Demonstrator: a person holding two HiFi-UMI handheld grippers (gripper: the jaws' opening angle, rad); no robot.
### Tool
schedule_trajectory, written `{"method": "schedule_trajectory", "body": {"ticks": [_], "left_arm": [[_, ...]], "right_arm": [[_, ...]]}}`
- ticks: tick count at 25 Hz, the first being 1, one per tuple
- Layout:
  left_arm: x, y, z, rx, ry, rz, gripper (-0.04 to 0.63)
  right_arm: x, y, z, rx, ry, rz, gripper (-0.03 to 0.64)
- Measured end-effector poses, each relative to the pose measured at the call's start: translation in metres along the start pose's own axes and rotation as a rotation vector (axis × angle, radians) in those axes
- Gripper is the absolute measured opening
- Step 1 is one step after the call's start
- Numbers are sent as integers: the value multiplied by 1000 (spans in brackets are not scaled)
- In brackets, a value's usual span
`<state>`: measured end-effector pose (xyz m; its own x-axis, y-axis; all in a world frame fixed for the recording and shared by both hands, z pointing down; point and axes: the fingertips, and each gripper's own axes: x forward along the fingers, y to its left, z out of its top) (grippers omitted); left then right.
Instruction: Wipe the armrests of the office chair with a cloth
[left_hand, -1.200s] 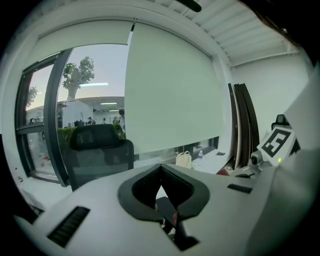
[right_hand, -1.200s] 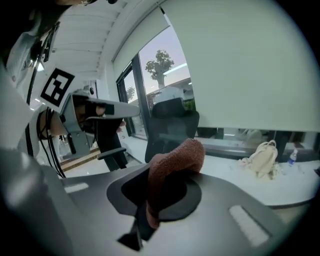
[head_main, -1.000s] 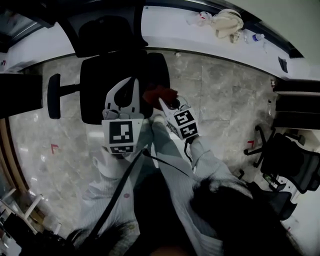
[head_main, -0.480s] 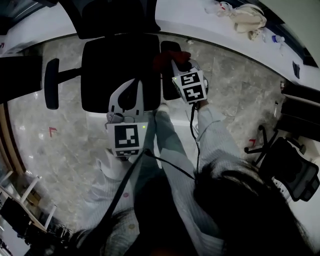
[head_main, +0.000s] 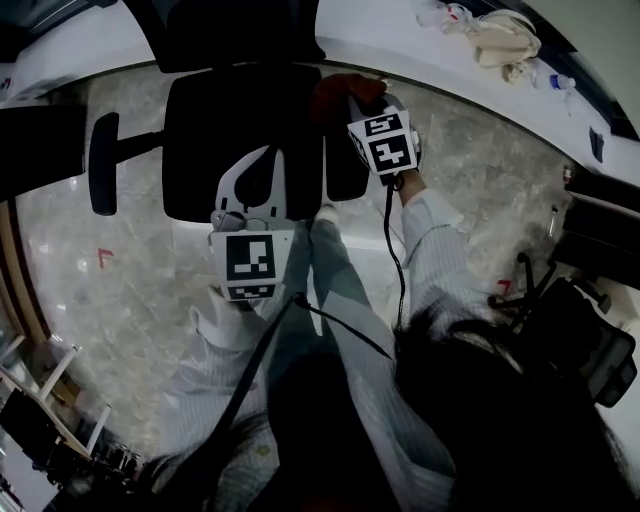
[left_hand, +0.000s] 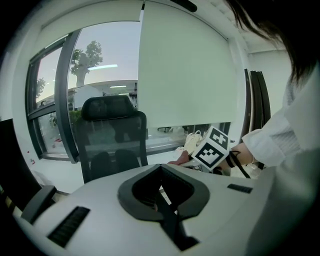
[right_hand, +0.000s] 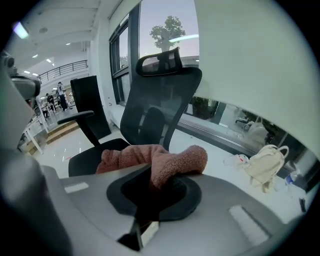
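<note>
Jaws of the right gripper are clamped on a pinkish-red cloth, which bunches up out of the dark opening and folds over to both sides. From the head view the cloth sits over the far end of the armrest on the person's right side of the black office chair. Whether it presses on the pad cannot be told. The right gripper's marker cube is just behind the cloth, above the same armrest.

The left gripper has its jaws drawn together with nothing between them. It hangs over the front edge of the seat, pointing toward the chair back and headrest. From the left gripper view the right gripper's cube and the person's pale sleeve show off to the right.

The other armrest stands out on the far side of the seat, well apart from both grippers. Beyond the chair runs a white worktop under the window, with a cream bag lying on it. The floor is pale marbled stone, and a second dark chair stands off to the right.
</note>
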<state>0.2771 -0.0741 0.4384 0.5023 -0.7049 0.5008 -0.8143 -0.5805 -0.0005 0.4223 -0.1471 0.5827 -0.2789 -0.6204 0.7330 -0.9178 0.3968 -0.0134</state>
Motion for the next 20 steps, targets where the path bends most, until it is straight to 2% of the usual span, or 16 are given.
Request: {"method": "schedule_trajectory", "body": {"ticks": [12, 16, 20], "left_arm": [[9, -26, 30, 20, -66, -61, 4], [4, -28, 32, 37, -67, -65, 3], [-3, -20, 29, 38, -59, -50, 4]], "right_arm": [[-113, 107, -79, 2, -9, 139, 23], [-120, 114, -87, 10, -1, 162, 25], [-96, 92, -71, 0, 7, 163, 26]]}}
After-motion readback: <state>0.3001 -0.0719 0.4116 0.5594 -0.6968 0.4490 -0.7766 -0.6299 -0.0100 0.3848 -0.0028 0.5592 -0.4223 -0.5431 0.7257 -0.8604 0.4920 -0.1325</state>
